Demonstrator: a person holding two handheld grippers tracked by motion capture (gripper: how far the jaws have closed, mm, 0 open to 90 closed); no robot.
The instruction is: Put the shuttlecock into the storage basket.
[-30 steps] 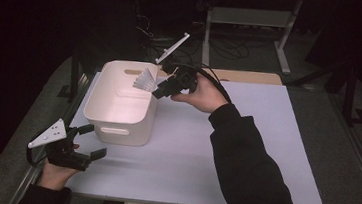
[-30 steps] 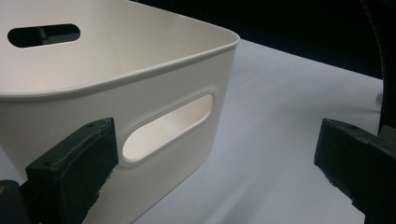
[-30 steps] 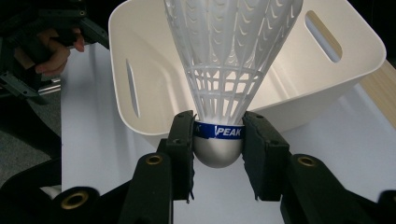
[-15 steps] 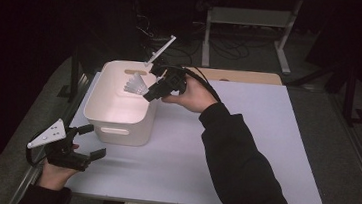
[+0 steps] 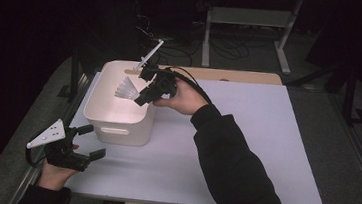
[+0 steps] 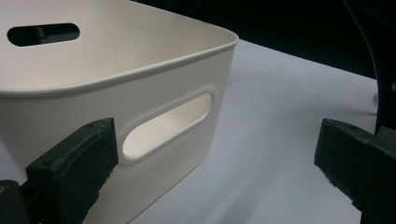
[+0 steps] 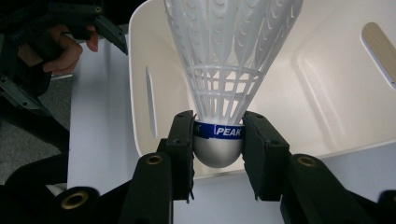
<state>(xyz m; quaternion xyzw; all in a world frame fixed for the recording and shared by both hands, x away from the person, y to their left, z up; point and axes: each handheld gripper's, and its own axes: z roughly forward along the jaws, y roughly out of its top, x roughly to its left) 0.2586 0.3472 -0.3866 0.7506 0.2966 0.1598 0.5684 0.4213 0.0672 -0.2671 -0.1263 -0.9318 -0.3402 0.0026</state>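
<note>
Your right gripper [image 7: 217, 154] clamps the grey rounded cork of a white plastic shuttlecock [image 7: 229, 60], both pads pressing on the blue band around its base. The shuttlecock's long axis runs straight out from the jaws toward twelve o'clock in the right gripper view, its skirt fanning over the open mouth of the cream plastic storage bin [image 7: 336, 93]. From above, the same right gripper [image 5: 144, 97] hangs at the bin's [image 5: 115, 135] three o'clock rim, and the shuttlecock [image 5: 127, 90] points toward nine o'clock, skirt leading, already over the bare interior while the cork sits just inside the wall. That is the relation that counts: the drop zone lies below and ahead of the jaws, so a release here would likely land the shuttlecock inside. Your left gripper [image 5: 80, 145] rests at the bin's seven o'clock corner on the white table [image 5: 244, 153], jaws spread apart and gripping nothing; the left gripper view faces the bin's slotted handle [image 6: 168, 125], close but not touching.
</note>
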